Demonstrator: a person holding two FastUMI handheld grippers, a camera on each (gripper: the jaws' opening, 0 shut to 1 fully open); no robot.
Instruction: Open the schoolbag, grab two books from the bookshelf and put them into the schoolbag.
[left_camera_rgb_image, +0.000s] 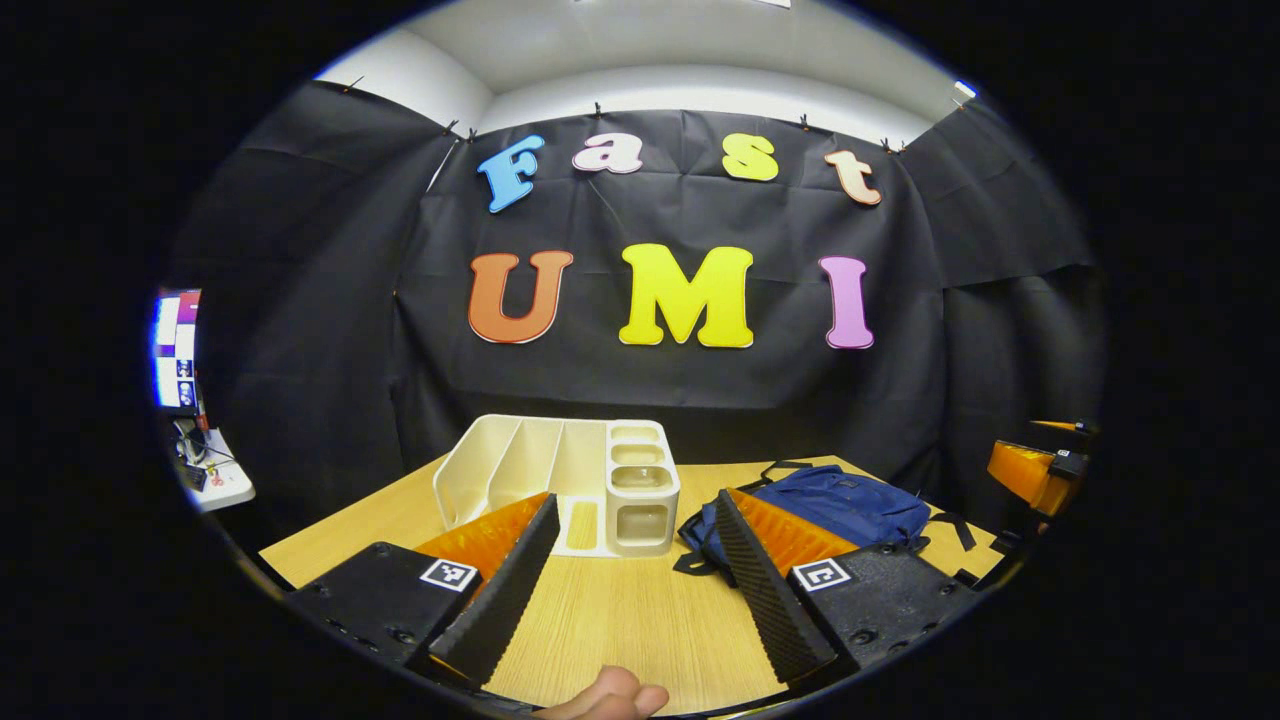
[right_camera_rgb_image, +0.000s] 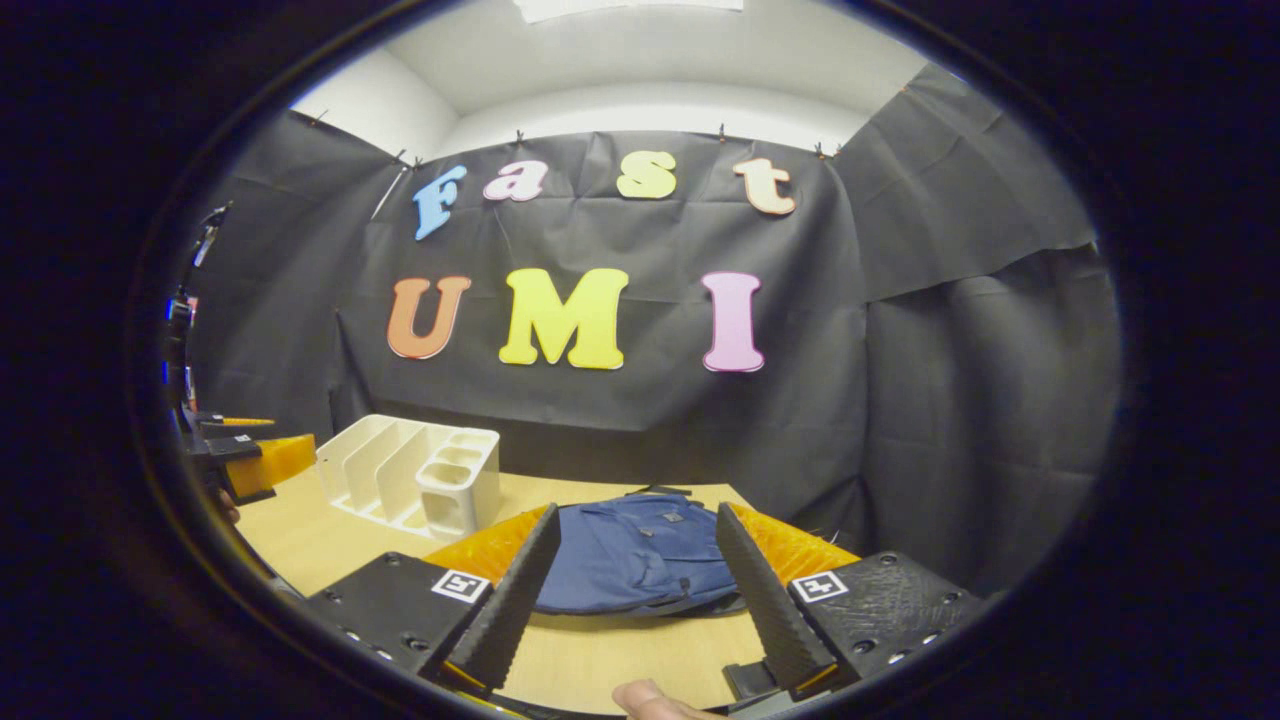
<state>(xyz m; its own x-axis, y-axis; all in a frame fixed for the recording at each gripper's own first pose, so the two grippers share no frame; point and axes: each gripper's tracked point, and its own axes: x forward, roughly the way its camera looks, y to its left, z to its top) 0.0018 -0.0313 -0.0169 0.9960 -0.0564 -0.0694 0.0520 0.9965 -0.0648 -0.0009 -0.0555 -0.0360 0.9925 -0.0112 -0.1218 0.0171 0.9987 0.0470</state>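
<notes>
Beyond left gripper (left_camera_rgb_image: 635, 535), bookshelf (left_camera_rgb_image: 560, 485), schoolbag (left_camera_rgb_image: 830, 505)

Wooden table (left_camera_rgb_image: 620, 610), side desk with clutter (left_camera_rgb_image: 215, 480)

A blue schoolbag (right_camera_rgb_image: 640, 555) lies flat on the wooden surface (left_camera_rgb_image: 620, 610), near the back edge toward the right corner, its black straps spread beside it; whether its zip is closed cannot be told. Left of it, apart from it, stands a white bookshelf (left_camera_rgb_image: 560, 485) with slanted dividers and small end compartments, its slots holding no books.
</notes>
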